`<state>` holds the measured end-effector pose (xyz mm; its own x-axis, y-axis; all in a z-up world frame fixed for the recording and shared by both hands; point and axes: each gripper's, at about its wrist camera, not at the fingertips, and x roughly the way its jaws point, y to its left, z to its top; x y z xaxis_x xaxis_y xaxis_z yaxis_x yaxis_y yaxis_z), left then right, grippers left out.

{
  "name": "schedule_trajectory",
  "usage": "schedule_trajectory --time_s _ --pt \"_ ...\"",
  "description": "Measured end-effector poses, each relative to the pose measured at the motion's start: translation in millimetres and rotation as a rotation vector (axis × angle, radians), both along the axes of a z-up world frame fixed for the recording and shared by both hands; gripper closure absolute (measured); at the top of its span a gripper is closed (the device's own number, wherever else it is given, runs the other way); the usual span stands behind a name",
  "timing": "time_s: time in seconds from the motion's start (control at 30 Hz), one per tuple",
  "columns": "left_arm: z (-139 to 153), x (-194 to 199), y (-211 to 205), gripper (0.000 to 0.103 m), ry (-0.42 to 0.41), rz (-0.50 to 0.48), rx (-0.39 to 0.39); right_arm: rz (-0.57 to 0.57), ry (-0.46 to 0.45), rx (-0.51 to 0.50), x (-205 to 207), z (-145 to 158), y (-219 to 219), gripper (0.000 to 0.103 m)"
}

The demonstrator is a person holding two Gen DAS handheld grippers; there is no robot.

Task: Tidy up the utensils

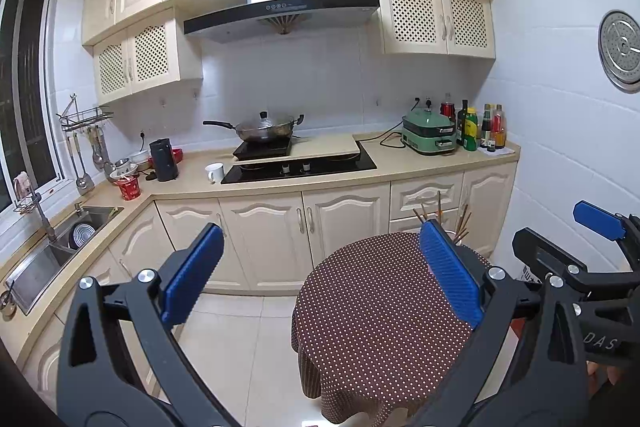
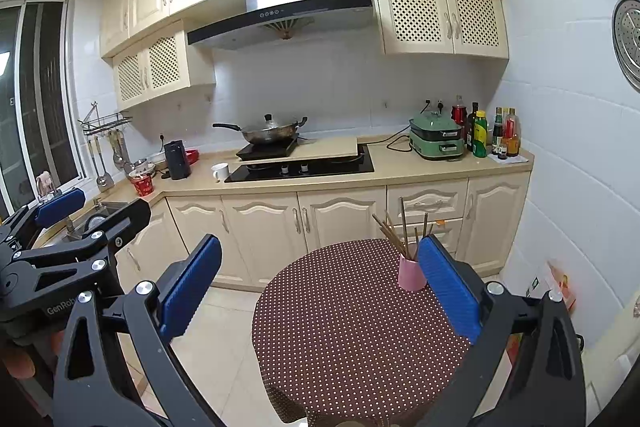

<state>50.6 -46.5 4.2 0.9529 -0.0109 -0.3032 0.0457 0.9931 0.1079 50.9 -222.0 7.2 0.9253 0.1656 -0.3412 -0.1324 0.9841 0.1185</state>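
While both tools are held above a kitchen floor, the left gripper (image 1: pixel 320 275) is seen with its blue fingers (image 1: pixel 194 271) spread wide and nothing held between them. The right gripper (image 2: pixel 320 279) is likewise spread wide and empty, and the two are held side by side, each visible at the edge of the other's view. A round table (image 2: pixel 352 327) covered in a brown dotted cloth is placed ahead of them. On its far right part a pink cup (image 2: pixel 411 273) is stood upright, and a bundle of chopsticks (image 2: pixel 394 231) is fanned out of its top. In the left view the cup is hidden behind a finger, with only the chopstick tips shown. Behind the table, cream cabinets and a countertop (image 1: pixel 400 159) are seen, with a lidded wok (image 1: pixel 264 129) set on a hob.
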Motion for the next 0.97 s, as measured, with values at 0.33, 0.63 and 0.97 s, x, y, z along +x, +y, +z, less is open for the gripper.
schedule_trajectory --time_s 0.33,0.63,0.97 --pt "-5 43 3 0.007 0.017 -0.008 0.011 -0.018 0.022 0.002 33 -8 3 0.008" --pt "-5 86 7 0.007 0.03 -0.03 0.011 -0.05 0.037 -0.006 67 -8 10 0.008" --pt "-23 155 13 0.007 0.103 -0.104 0.002 -0.126 0.087 -0.02 114 -25 17 0.008"
